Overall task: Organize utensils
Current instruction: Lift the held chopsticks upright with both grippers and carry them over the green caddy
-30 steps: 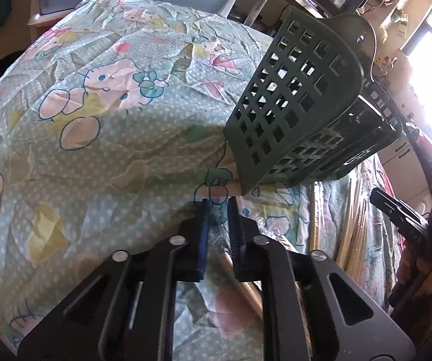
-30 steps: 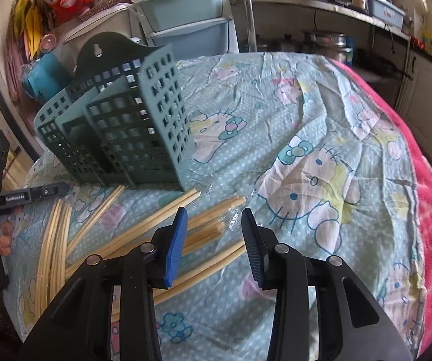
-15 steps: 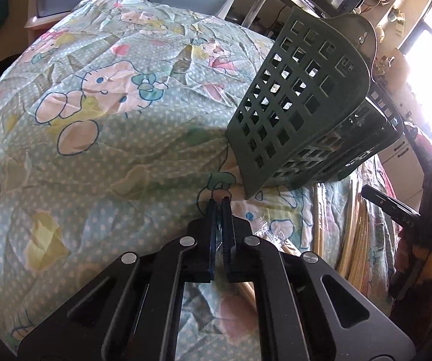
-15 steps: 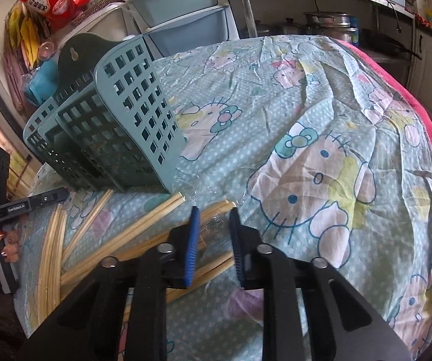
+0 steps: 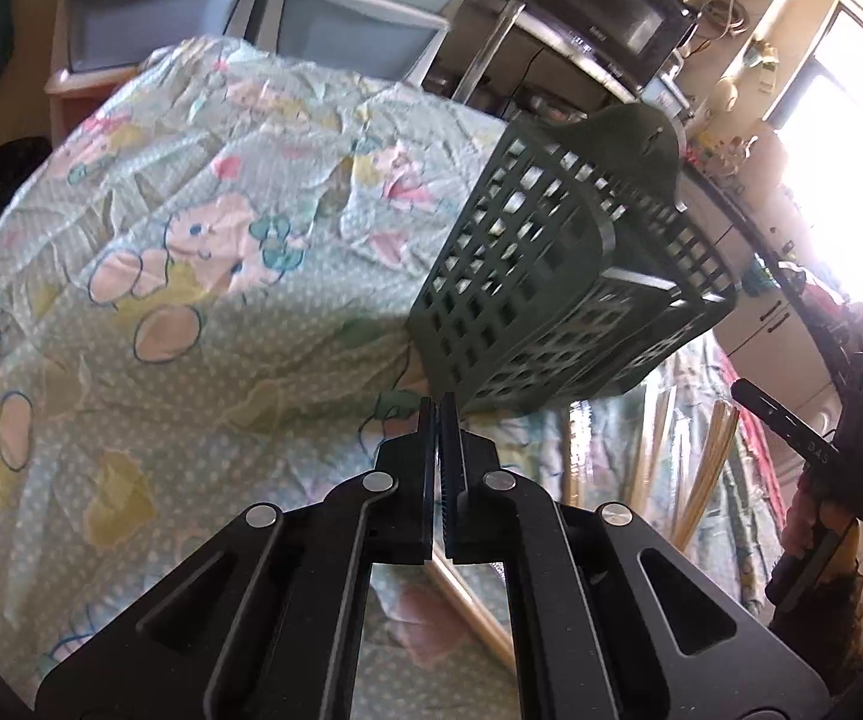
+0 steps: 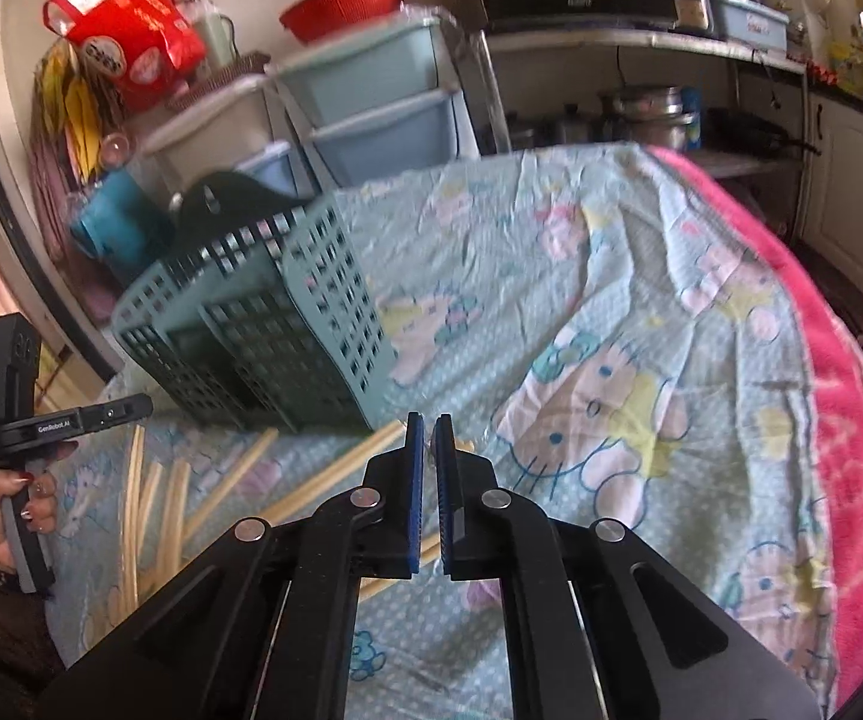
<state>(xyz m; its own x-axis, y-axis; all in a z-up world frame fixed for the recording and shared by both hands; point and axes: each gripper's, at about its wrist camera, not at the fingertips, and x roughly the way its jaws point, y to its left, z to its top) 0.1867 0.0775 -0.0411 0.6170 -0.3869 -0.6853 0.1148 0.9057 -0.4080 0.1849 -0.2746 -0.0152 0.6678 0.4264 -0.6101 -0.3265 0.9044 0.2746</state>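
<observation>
- The green lattice utensil caddy point(image 6: 263, 324) sits on the cartoon-cat tablecloth point(image 6: 581, 312). I can't spot anything inside its compartments.
- Pale wooden chopsticks point(image 6: 155, 504) lie loose on the cloth right in front of the caddy, fanned out, some under clear plastic wrap.
- Left gripper point(image 5: 439, 420): jaws pressed together. A chopstick point(image 5: 470, 606) shows beneath them, but can't tell if it's pinched.
- Right gripper point(image 6: 426, 435): jaws have just been closing, now nearly touching, chopsticks right under the tips; held or not, can't tell.
</observation>
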